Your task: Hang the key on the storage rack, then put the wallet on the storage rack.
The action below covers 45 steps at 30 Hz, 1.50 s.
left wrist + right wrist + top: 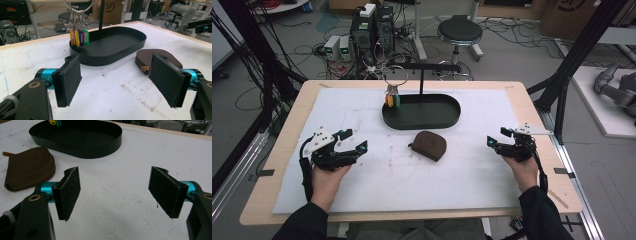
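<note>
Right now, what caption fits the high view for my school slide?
Two open grippers, left and right, rest beside a brown pouch before a black tray.

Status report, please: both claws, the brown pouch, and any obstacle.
Left claw open, empty. Right claw open, empty. Brown pouch flat on the white mat, zipped, untouched. Black tray behind it, apart; path clear.

Two hand-held grippers, both with jaws apart

The left gripper sits in the person's left hand, jaws wide with nothing between them; the right gripper (in the right hand) likewise gapes empty, both forearms in dark sleeves.
</note>
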Each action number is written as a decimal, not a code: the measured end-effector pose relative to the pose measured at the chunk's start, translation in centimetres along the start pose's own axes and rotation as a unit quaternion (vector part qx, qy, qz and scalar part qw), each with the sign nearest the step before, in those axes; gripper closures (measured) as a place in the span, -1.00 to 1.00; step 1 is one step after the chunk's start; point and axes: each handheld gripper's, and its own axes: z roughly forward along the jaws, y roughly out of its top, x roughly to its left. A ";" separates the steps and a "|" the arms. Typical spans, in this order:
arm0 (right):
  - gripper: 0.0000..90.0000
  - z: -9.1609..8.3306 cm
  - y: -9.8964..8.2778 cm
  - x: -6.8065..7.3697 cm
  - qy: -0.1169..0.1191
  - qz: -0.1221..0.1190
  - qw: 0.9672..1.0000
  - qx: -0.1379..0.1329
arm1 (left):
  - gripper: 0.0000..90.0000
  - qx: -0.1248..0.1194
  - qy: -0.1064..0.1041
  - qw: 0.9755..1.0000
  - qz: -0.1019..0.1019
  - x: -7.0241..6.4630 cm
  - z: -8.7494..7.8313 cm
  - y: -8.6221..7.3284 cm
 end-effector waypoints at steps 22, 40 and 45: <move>-0.42 2.1 0.3 3.0 0.059 0.006 0.998 0.010 | -0.44 0.012 -0.004 1.000 0.009 0.0 0.6 -0.3; 0.03 7.8 2.3 7.5 0.109 0.020 0.991 0.071 | -0.44 0.017 -0.009 1.000 0.014 -0.5 0.9 -0.3; 0.04 9.8 2.7 8.0 0.118 0.053 0.987 0.100 | -0.44 0.017 -0.012 1.000 0.013 -0.6 1.1 -0.3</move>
